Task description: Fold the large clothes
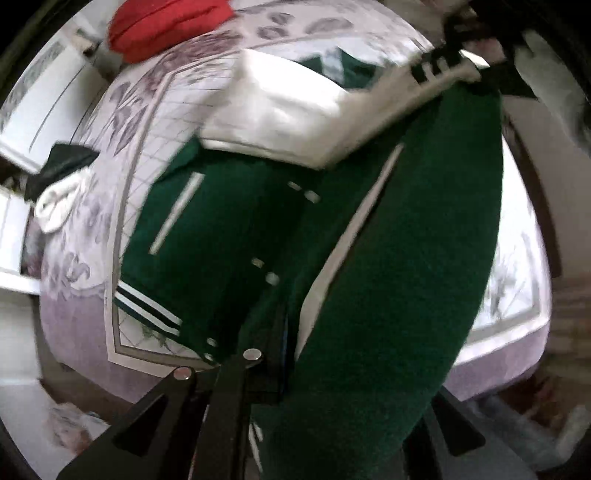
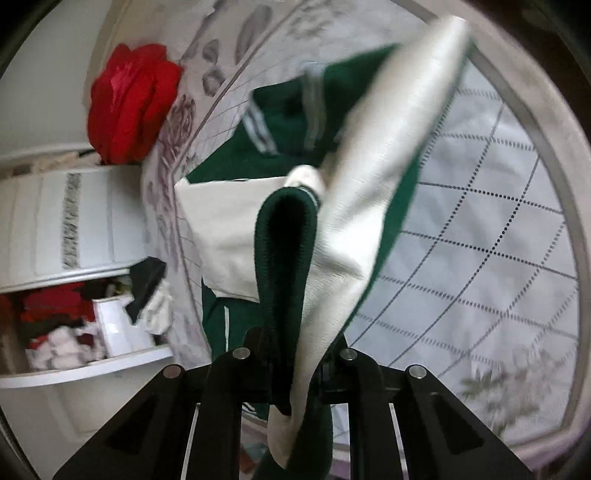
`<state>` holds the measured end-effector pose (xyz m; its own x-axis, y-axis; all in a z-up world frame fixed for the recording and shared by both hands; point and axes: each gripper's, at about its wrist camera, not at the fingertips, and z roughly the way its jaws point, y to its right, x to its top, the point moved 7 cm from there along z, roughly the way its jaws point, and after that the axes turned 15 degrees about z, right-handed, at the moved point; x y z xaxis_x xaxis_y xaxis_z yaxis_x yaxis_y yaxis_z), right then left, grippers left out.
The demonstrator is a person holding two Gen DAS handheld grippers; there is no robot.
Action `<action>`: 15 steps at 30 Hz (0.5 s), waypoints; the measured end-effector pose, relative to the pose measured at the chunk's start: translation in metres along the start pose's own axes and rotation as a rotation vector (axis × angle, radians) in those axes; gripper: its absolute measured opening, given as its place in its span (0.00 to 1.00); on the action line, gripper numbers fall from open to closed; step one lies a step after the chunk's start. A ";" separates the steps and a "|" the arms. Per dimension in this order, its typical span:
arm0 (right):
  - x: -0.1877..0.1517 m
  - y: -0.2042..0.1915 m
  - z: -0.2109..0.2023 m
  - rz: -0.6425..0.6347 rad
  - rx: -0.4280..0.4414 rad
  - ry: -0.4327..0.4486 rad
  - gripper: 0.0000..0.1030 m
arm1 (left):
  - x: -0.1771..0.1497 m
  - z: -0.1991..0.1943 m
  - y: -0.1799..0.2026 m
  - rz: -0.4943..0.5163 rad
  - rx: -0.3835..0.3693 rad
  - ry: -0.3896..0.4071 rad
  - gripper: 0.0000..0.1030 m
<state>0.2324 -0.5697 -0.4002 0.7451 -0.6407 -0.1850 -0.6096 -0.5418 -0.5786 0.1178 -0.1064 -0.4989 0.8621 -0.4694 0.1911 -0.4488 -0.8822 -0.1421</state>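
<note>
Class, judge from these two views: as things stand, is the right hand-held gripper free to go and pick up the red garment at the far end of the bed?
Probably not yet. The right hand-held gripper is shut on the green jacket's white sleeve; the red garment lies far beyond it.

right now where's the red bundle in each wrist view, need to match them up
Left wrist: the red bundle sits at the top left edge, on the floral bedspread beyond the green jacket.
Right wrist: it lies upper left, at the bedspread's edge beside the white furniture.
Shared landmark: the jacket's folded white sleeve, which lies between camera and bundle.
</note>
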 end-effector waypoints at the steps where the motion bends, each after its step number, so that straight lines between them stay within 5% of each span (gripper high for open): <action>1: -0.005 -0.024 0.005 -0.021 -0.026 0.009 0.15 | 0.002 -0.001 -0.017 -0.024 -0.015 0.013 0.09; 5: -0.010 -0.112 0.038 -0.093 -0.085 0.026 0.15 | 0.010 0.020 -0.113 -0.173 -0.073 0.050 0.14; 11: -0.011 -0.229 0.186 -0.224 -0.241 0.008 0.17 | -0.005 0.111 -0.221 -0.303 -0.124 -0.001 0.17; 12: -0.011 -0.236 0.211 -0.251 -0.279 -0.011 0.21 | -0.011 0.128 -0.235 -0.331 -0.142 -0.018 0.24; 15: -0.013 -0.256 0.277 -0.265 -0.284 -0.086 0.52 | -0.026 0.167 -0.274 -0.443 -0.236 -0.027 0.34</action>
<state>0.4540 -0.2723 -0.4700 0.8994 -0.4168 -0.1317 -0.4344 -0.8191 -0.3745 0.2576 0.1533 -0.6276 0.9862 -0.0491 0.1579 -0.0763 -0.9823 0.1713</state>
